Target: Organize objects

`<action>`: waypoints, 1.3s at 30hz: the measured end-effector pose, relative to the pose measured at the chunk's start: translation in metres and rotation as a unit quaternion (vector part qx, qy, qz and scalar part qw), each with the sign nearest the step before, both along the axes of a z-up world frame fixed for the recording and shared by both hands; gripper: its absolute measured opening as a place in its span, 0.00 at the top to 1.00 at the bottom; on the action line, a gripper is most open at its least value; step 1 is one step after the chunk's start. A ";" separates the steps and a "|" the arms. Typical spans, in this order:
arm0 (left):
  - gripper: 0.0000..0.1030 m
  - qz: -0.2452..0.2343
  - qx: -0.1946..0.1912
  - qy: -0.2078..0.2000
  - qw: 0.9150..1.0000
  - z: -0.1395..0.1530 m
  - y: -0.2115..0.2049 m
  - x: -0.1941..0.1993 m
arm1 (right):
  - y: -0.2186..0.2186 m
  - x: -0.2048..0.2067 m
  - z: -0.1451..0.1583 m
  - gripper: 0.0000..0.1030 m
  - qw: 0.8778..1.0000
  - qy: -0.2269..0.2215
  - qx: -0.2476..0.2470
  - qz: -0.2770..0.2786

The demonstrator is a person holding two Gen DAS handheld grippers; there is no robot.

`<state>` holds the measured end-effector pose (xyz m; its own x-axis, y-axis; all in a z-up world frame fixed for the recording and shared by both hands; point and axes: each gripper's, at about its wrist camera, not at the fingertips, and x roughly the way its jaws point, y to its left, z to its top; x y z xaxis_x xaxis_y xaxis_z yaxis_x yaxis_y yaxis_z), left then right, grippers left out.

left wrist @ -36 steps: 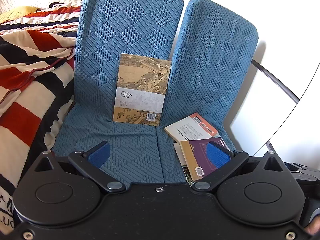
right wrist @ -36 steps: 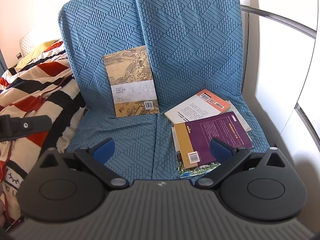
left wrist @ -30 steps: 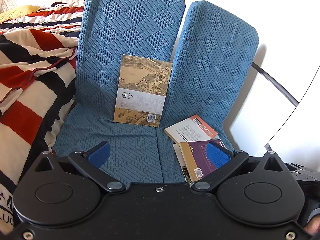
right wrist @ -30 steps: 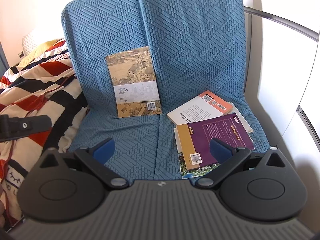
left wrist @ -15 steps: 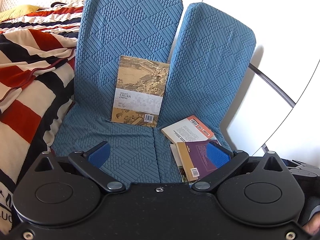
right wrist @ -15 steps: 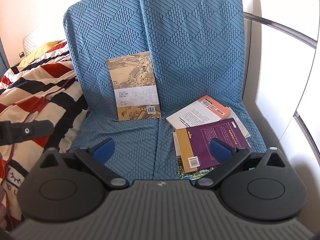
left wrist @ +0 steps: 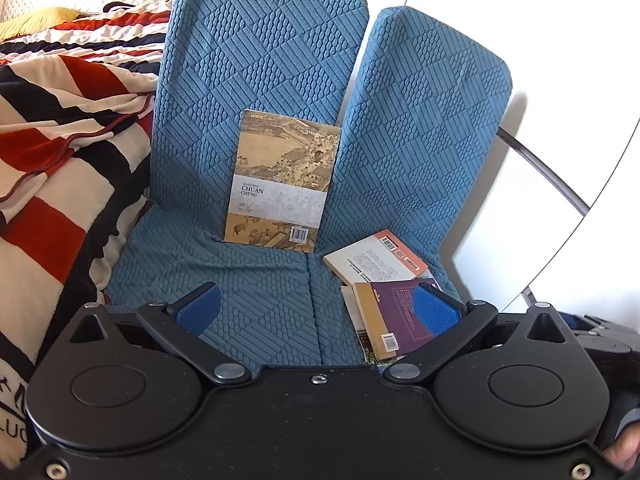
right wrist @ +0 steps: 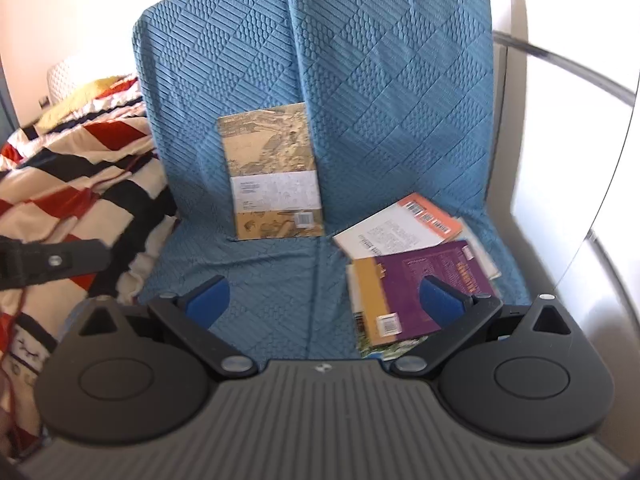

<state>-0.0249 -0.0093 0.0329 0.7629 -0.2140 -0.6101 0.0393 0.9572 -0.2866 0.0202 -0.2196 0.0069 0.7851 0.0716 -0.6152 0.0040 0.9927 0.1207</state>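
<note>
Seat [left wrist: 256, 308] fabric shows bare between upright book [left wrist: 282, 178] and purple book [right wrist: 424, 284].

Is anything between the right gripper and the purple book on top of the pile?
Nothing visible. The right gripper is open above the seat cushion, and the purple book lies uncovered atop the pile, ahead near its right finger.

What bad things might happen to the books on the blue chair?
1. The tan book stands leaning on the chair back; a bump might tip it flat.
2. The purple book tops a messy, crooked pile with the orange-edged book, so pulling it may drag the others, perhaps off the seat's front edge.
3. Both the left gripper and the right gripper are open and empty; a thin flat cover may be hard to pinch.
</note>
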 end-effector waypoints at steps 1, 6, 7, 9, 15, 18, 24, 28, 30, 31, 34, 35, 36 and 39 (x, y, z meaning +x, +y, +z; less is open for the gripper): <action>0.00 -0.001 -0.003 0.000 1.000 0.001 0.002 0.000 | -0.001 0.001 0.002 0.00 1.000 -0.005 -0.002 -0.003; 0.00 0.012 0.001 -0.007 1.000 0.001 0.007 0.002 | -0.001 0.009 0.002 0.00 1.000 -0.009 0.004 -0.001; 0.00 0.016 0.002 -0.005 1.000 -0.001 0.008 0.003 | 0.000 0.010 0.001 0.00 1.000 -0.011 0.009 0.002; 0.00 0.025 0.005 -0.002 1.000 -0.006 0.010 0.006 | 0.001 0.013 -0.002 0.00 1.000 -0.011 0.018 0.003; 0.00 0.032 0.009 -0.001 0.999 -0.023 0.016 0.022 | 0.004 0.024 -0.016 0.00 0.999 -0.012 0.023 0.027; 0.00 0.036 0.016 0.001 0.999 -0.040 0.018 0.037 | 0.006 0.032 -0.030 0.00 0.999 -0.014 0.016 0.024; 0.00 0.044 -0.003 -0.004 0.999 -0.066 0.028 0.064 | 0.006 0.052 -0.054 0.00 1.000 -0.006 0.015 0.018; 0.00 0.054 -0.006 -0.017 0.998 -0.079 0.034 0.080 | 0.010 0.061 -0.063 0.00 1.000 -0.012 0.005 0.021; 0.00 0.057 0.008 -0.022 0.998 -0.085 0.035 0.087 | 0.011 0.066 -0.069 0.00 1.000 -0.018 -0.004 0.021; 0.00 0.054 0.019 -0.022 0.998 -0.089 0.034 0.092 | 0.011 0.068 -0.072 0.00 1.000 -0.022 -0.006 0.020; 0.00 0.055 0.057 -0.011 0.997 -0.103 0.028 0.107 | 0.009 0.075 -0.085 0.00 0.999 -0.028 -0.007 0.017; 0.00 0.052 0.065 -0.011 0.996 -0.107 0.026 0.111 | 0.008 0.078 -0.090 0.00 0.999 -0.029 -0.007 0.016; 0.00 0.049 0.071 -0.014 0.996 -0.111 0.024 0.114 | 0.008 0.081 -0.094 0.00 0.999 -0.028 -0.009 0.014; 0.00 0.041 0.071 -0.029 0.996 -0.122 0.022 0.123 | 0.006 0.089 -0.104 0.00 1.000 -0.025 -0.016 0.011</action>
